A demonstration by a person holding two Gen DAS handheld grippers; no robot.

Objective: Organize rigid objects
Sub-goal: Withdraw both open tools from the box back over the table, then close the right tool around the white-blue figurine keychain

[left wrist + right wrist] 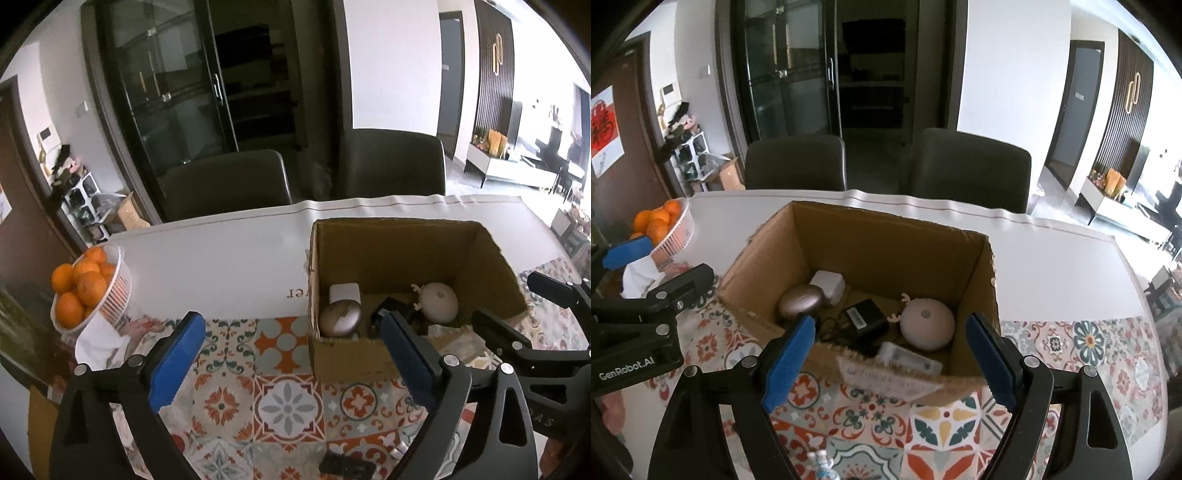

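An open cardboard box (886, 236) stands on the patterned cloth; in the left wrist view the box (406, 243) is ahead to the right. Inside lie a white cube (829, 282), a bronze oval case (799, 301), a black power adapter (866, 317), a beige round gadget with antlers (927, 321) and a white flat remote-like item (908, 358). My right gripper (892, 363) is open and empty, just before the box's near wall. My left gripper (295, 356) is open and empty, left of the box's near corner.
A white bowl of oranges (88, 291) stands on white tissue at the table's left edge. A small dark object (347, 467) lies on the cloth near me. A small bottle top (822, 461) shows at the bottom. Two dark chairs (971, 166) stand behind the white table (221, 266).
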